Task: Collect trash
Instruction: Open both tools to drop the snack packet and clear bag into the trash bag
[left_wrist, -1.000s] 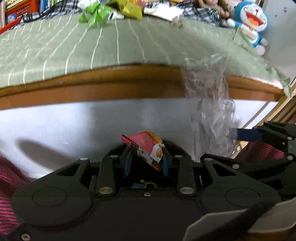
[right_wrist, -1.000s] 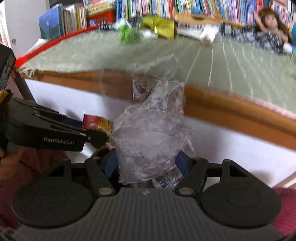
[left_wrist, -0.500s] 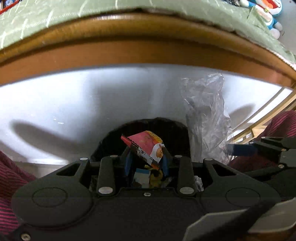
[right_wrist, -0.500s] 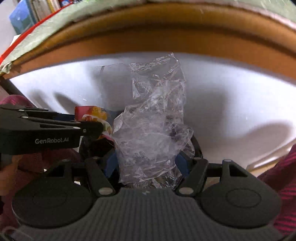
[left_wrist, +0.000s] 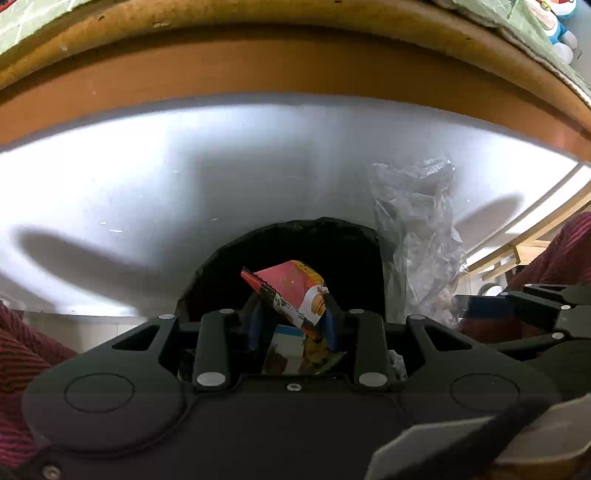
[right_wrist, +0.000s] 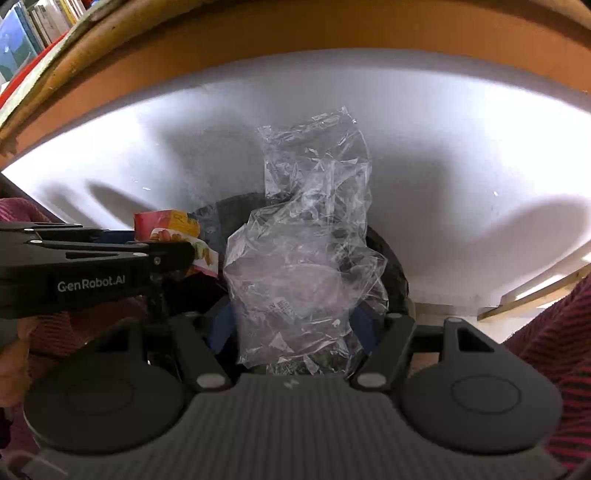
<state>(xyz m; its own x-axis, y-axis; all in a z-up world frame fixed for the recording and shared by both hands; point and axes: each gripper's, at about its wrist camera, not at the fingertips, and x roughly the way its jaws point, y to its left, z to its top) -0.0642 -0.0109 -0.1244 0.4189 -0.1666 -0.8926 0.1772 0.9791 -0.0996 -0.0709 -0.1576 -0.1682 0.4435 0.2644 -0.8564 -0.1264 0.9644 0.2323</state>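
My left gripper (left_wrist: 291, 314) is shut on a red and orange snack wrapper (left_wrist: 291, 291), held over the dark mouth of a black-lined trash bin (left_wrist: 332, 243). More colourful wrappers (left_wrist: 295, 350) lie inside the bin under the fingers. My right gripper (right_wrist: 295, 325) is shut on a crumpled clear plastic bag (right_wrist: 306, 258), also above the bin (right_wrist: 391, 266). The bag (left_wrist: 421, 236) shows at the right of the left wrist view. The left gripper (right_wrist: 177, 254) with its wrapper (right_wrist: 170, 229) shows at the left of the right wrist view.
A wooden table edge (left_wrist: 258, 66) with a green cloth (left_wrist: 535, 33) arches overhead, and a white panel (left_wrist: 147, 177) stands behind the bin. Red striped sleeves (right_wrist: 554, 332) flank both sides. Wooden rails (left_wrist: 517, 251) lie at the right. Books (right_wrist: 22, 33) show at the upper left.
Both grippers have dropped from table-top level to below the table edge. The bin's opening now fills more of both views under the held wrapper and bag.
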